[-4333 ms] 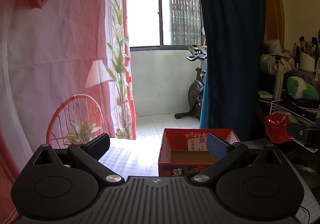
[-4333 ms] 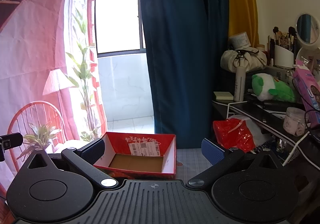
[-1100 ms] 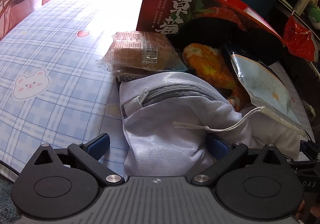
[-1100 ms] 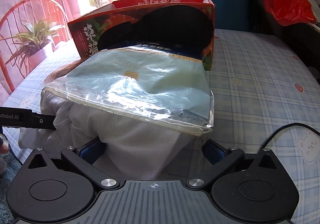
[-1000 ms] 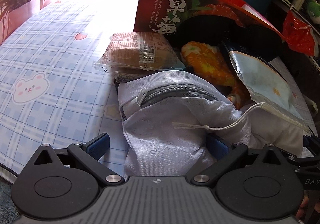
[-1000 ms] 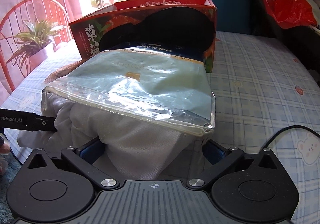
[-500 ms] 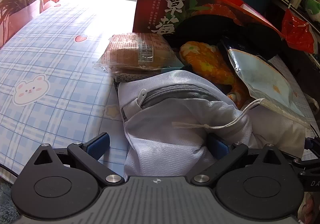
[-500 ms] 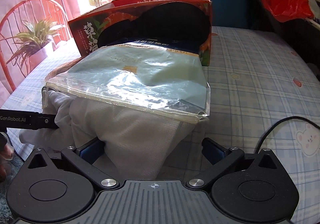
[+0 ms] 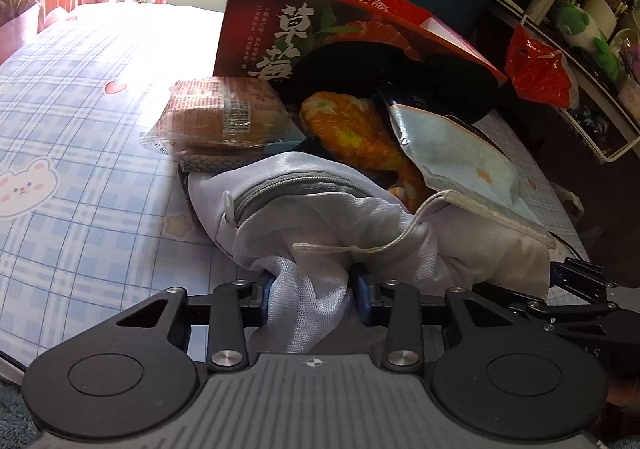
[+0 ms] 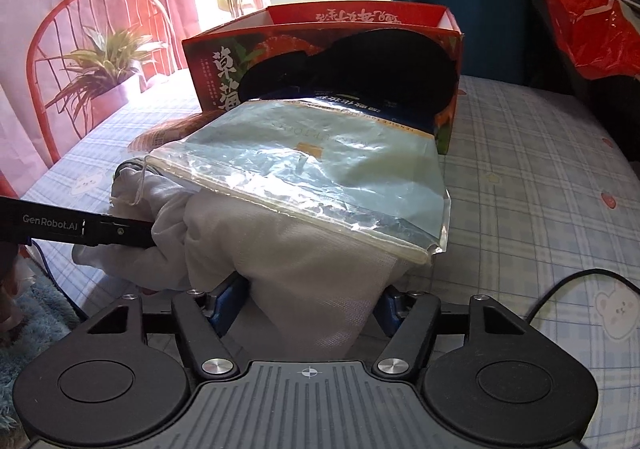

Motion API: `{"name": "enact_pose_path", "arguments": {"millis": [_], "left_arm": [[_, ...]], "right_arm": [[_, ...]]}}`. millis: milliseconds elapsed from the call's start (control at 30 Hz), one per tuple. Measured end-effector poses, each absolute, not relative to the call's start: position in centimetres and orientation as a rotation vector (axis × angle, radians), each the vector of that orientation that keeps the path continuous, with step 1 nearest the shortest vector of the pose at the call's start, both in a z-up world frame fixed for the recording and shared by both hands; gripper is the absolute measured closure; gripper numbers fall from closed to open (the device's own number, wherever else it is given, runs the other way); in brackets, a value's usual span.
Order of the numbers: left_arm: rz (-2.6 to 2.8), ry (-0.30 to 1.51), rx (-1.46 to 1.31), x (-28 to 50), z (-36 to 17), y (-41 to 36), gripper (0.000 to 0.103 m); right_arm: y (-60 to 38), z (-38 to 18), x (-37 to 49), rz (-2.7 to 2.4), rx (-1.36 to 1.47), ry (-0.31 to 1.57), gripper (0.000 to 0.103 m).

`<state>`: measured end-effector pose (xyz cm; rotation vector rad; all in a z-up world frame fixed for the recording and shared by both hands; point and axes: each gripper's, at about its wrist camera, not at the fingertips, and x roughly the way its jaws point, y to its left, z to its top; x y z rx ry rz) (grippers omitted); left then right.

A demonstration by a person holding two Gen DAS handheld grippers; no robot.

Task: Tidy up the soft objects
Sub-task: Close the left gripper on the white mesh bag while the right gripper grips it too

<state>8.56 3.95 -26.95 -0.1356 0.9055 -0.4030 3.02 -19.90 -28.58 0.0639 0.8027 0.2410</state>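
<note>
White mesh fabric fills both my views: the laundry bag [image 9: 320, 217] lies on the checked sheet [image 9: 80, 169], just in front of the red box [image 9: 288, 29]. My left gripper [image 9: 312, 289] has its jaws closed on a bunched fold of this bag. My right gripper [image 10: 308, 301] has its jaws pressed on another fold, wider, at the side farther from the box.

I think the risk is in the things lying on top. A clear zip pouch [image 10: 320, 169] rests on the bag and leans toward the box, and a wrapped bread [image 9: 224, 117] and an orange plush [image 9: 360, 137] lie between bag and box. If I lift quickly, the pouch can slide off. The mesh is thin and slippery, so one fold may slip out, and then the bag hangs from one side only. The drawstring [image 9: 360, 249] near my left jaws can also catch.

The box stands on the sheet with the open side up; I cannot see what is inside. The bag's zipper [image 9: 288, 189] looks closed, its content hidden.
</note>
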Motion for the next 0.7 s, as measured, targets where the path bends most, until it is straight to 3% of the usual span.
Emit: {"name": "enact_pose_path", "arguments": {"millis": [133, 200, 333, 400, 700], "left_arm": [[-0.403, 0.920, -0.132, 8.7, -27.2, 3.8, 0.062], [-0.407, 0.919, -0.148, 8.7, -27.2, 4.0, 0.064], [-0.413, 0.882, -0.129, 8.2, -26.5, 3.9, 0.084], [-0.406, 0.855, -0.128, 7.7, -25.8, 4.2, 0.087], [-0.382, 0.697, -0.118, 5.3, -21.8, 5.7, 0.091]], "right_arm": [[-20.2, -29.1, 3.4, 0.259, 0.097, 0.822, 0.041], [-20.3, -29.1, 3.4, 0.266, 0.110, 0.819, 0.047], [-20.2, -28.6, 2.9, 0.284, 0.100, 0.789, 0.062], [-20.2, -28.3, 2.7, 0.300, 0.106, 0.777, 0.066], [-20.7, -25.2, 1.6, 0.386, 0.137, 0.674, 0.073]]}}
